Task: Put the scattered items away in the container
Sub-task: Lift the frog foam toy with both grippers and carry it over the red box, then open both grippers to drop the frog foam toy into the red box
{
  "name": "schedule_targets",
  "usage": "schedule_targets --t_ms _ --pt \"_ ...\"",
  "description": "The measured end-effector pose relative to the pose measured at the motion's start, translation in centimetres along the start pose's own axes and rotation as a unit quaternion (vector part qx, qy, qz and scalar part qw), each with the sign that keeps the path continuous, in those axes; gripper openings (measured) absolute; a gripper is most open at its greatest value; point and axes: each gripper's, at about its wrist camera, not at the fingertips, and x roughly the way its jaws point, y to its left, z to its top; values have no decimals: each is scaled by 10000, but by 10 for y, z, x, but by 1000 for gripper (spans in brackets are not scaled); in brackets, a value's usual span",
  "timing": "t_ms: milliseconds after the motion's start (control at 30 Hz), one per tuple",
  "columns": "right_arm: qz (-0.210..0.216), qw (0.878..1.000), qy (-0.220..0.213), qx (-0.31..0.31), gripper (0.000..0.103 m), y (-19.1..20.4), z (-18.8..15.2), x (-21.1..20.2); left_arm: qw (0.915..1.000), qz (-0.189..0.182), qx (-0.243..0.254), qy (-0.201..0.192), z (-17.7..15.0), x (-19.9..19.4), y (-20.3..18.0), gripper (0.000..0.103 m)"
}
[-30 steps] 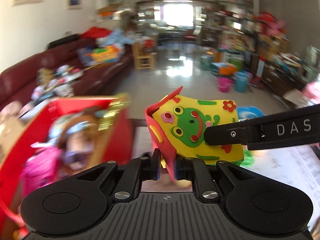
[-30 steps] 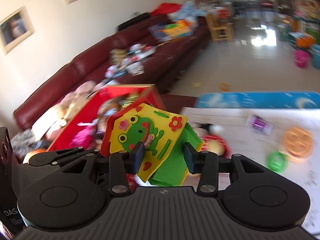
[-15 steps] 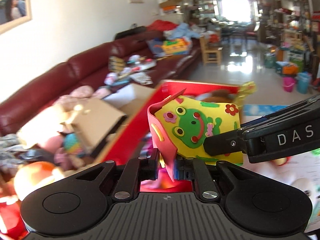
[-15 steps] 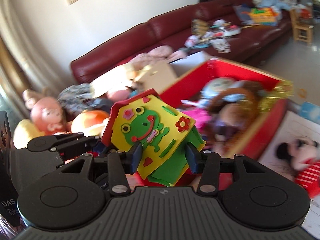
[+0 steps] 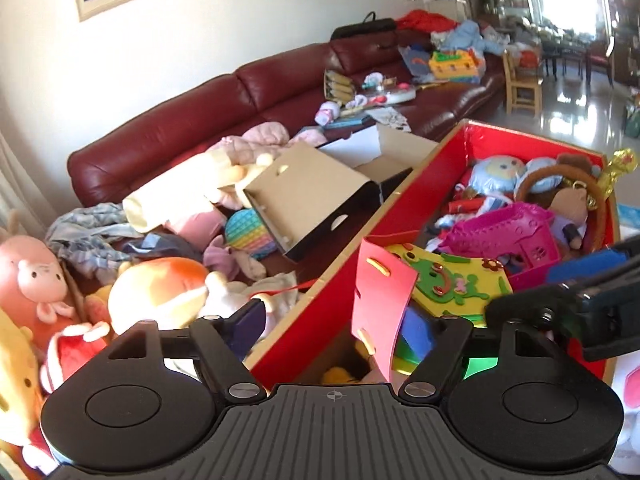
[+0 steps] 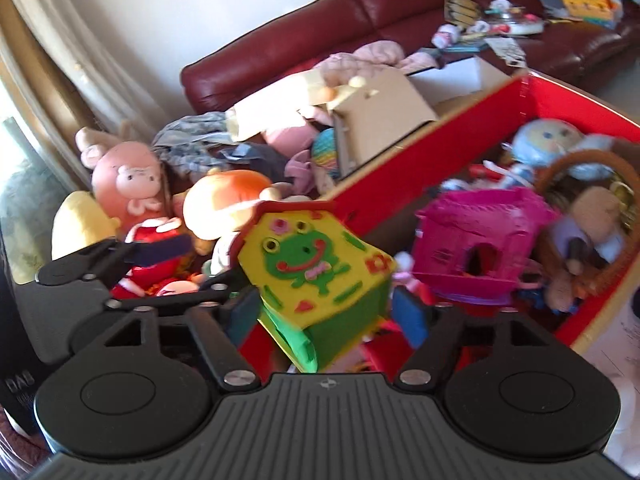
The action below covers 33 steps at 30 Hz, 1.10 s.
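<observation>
A foam craft house (image 5: 448, 280) with a green frog on a yellow face and a red roof lies tilted over the near end of the red toy box (image 5: 404, 208). It also shows in the right wrist view (image 6: 316, 268), between the fingers but apart from both pads. My left gripper (image 5: 352, 320) is open, its fingers spread wide on either side of the house's red roof. My right gripper (image 6: 324, 312) is open too. The red box (image 6: 432, 160) holds several toys, among them a pink plastic house (image 6: 476, 248) and a blue doll (image 5: 496, 172).
A dark red sofa (image 5: 248, 92) behind is strewn with toys and clothes. An open cardboard box (image 5: 316, 196) leans beside the red box. Plush toys (image 5: 156, 296) pile up at the left. A white printed mat (image 6: 624, 340) lies at the right.
Both grippers swung left over the red box and opened. The foam house, gripped before, has dropped lower and tipped flat over the box's near end.
</observation>
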Motion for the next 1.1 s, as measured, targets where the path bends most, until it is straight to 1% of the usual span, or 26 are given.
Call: schedule_targets --t_ms 33,100,233,367,500,633,700,767,833,867,900,933,967,1033,1067,1100 --pt "-71 10000 17 59 79 -6 -3 -3 10000 14 -21 -38 2 0 -2 89" --pt "-150 9998 10 160 79 -15 -7 -7 9999 86 -49 -114 5 0 -3 91" --pt "-179 9995 44 273 80 -23 -13 -9 9993 224 -132 -255 17 4 2 92" --pt "-137 9996 76 256 80 -21 -14 -8 9986 350 -291 -269 18 -2 15 93" --pt "-73 9996 141 219 81 -17 -15 -3 9984 205 -479 -236 15 -10 26 98" --pt "-5 9996 241 122 81 -10 -19 3 9990 47 -321 -322 18 -16 14 99" --pt "-34 9997 230 86 81 -9 -21 0 9988 -12 -257 -409 23 -15 6 99" --pt "-91 9997 174 126 82 -12 -21 -5 9988 -36 -93 -483 31 -9 -4 99" --pt "-181 9995 75 241 82 -19 -20 -13 9996 23 6 -267 38 -2 -15 98" --pt "-243 9993 18 295 83 -23 -20 -18 9992 -286 9 -296 40 -8 -19 99" --pt "-304 9989 -41 341 83 -28 -21 -23 9966 -691 53 -438 41 -15 -22 100" --pt "-373 9985 -96 399 83 -34 -22 -28 9944 -884 139 -556 41 -21 -27 103" --pt "-438 9978 -140 474 84 -39 -23 -32 9940 -837 274 -643 41 -24 -35 103" --pt "-522 9963 -210 646 84 -50 -25 -39 9944 -525 547 -731 41 -23 -50 103" --pt "-547 9957 -233 712 84 -54 -27 -41 9948 -479 584 -682 42 -21 -55 103" --pt "-570 9952 -253 754 84 -57 -29 -43 9950 -552 554 -616 42 -20 -57 103"
